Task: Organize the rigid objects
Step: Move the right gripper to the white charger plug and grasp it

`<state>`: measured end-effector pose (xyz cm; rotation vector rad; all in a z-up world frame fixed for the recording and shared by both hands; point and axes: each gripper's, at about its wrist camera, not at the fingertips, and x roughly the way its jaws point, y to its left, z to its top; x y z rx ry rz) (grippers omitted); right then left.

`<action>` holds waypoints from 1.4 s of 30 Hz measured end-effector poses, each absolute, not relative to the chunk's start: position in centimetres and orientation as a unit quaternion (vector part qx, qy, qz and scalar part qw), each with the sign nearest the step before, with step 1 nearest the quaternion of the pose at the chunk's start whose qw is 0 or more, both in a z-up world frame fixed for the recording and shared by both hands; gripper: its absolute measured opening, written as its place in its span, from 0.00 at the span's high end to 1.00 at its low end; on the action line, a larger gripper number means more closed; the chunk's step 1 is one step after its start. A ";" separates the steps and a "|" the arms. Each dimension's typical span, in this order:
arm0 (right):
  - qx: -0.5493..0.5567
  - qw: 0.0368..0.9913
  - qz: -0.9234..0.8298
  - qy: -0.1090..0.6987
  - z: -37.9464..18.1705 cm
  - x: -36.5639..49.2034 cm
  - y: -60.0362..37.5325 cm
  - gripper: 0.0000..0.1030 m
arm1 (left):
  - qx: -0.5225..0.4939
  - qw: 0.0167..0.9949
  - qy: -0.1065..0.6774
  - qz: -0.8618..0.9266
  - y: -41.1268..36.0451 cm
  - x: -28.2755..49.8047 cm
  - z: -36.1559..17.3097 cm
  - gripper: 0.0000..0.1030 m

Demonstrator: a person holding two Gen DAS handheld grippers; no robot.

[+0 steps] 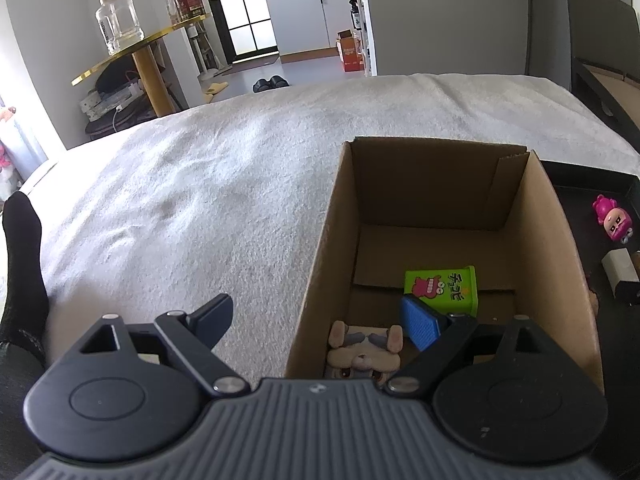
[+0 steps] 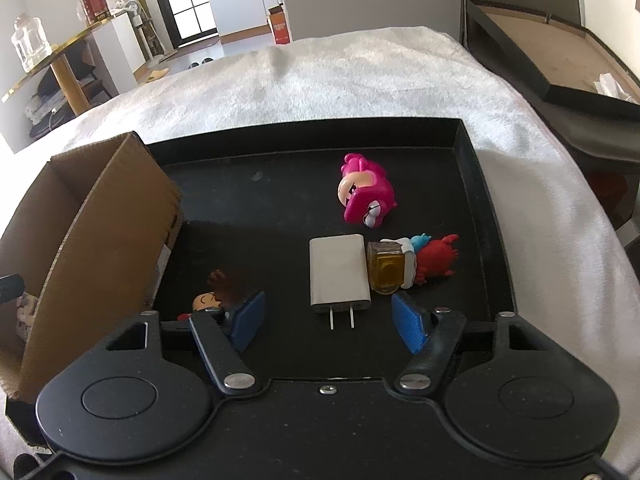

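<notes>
An open cardboard box (image 1: 532, 216) stands on the white blanket; it shows at the left of the right wrist view (image 2: 96, 232). Inside lie a green printed box (image 1: 440, 290) and a beige dog figure (image 1: 364, 354). My left gripper (image 1: 320, 320) is open and empty, straddling the box's left wall. A black tray (image 2: 496, 216) beside the box holds a pink figure (image 2: 366, 194), a white charger (image 2: 339, 272), an amber block (image 2: 386, 272), a red and blue figure (image 2: 434, 258) and a small brown-haired figure (image 2: 212, 296). My right gripper (image 2: 334, 322) is open around the charger's prongs.
The white blanket (image 1: 200, 184) covers the surface to the left and behind. A gold-edged side table (image 1: 136, 52) with a glass jar (image 1: 118, 20) stands at the far left. A dark bed frame (image 2: 560, 60) lies at the right. A black-socked leg (image 1: 22, 256) is at the left edge.
</notes>
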<state>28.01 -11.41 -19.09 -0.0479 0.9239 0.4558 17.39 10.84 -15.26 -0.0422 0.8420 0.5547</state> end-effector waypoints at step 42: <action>-0.086 0.816 0.193 0.539 -19.7 26.9 -11.2 0.54 | -0.029 0.871 0.413 0.264 11.1 17.3 -16.1 0.13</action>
